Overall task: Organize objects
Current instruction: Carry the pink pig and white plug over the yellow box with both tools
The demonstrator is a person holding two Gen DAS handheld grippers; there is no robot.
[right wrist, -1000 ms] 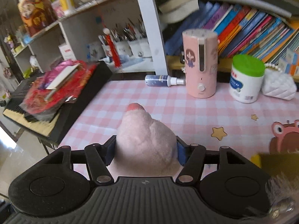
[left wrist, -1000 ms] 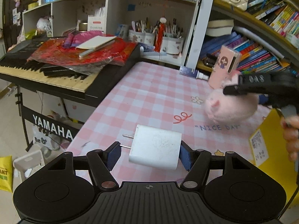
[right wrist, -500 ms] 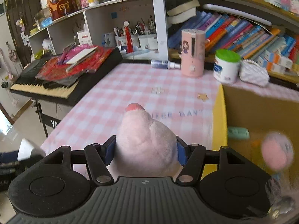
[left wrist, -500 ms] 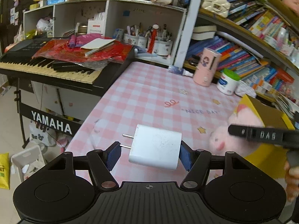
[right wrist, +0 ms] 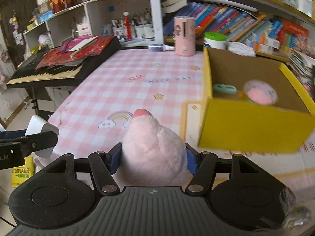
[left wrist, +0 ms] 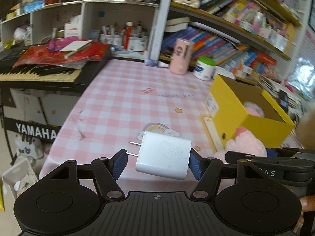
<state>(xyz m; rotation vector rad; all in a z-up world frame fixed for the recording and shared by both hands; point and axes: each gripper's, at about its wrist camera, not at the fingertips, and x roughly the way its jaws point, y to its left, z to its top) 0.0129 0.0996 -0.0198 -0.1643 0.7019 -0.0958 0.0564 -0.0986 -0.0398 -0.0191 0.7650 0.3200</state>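
The left gripper (left wrist: 158, 164) pinches a white plug-in charger (left wrist: 164, 158) by its two ends, prongs pointing toward the left of the frame, held clear above the pink checked tablecloth (left wrist: 122, 102). The right gripper (right wrist: 152, 160) is pressed onto a pink plush toy (right wrist: 152, 147), whose red-tipped end points up toward the centre of the right wrist view.

The goal appears to be the open yellow box (right wrist: 252, 123) at the right of that view. Inside it lie a pale green item (right wrist: 224, 88) near the left wall and a round pink thing (right wrist: 259, 94) further right; blur hides what they are. In the left wrist view the box (left wrist: 232, 108) sits at centre right, and the plush (left wrist: 246, 144) shows just in front of its near corner, not yet over the opening.

To do the drop well:

- Lift the plush above the near wall before moving right, since the toy is soft and bulky and could catch the cardboard rim and shove the light box.
- Release it over the bare floor of the box, probably nearer the front, so it does not bury the smaller items.
- Keep the left gripper low and to the left until the right one is clear; the two sit close together at the lower edge of both views.
- Then bring the charger over, prongs away from the plush, and spread the fingers only once it is inside the walls.
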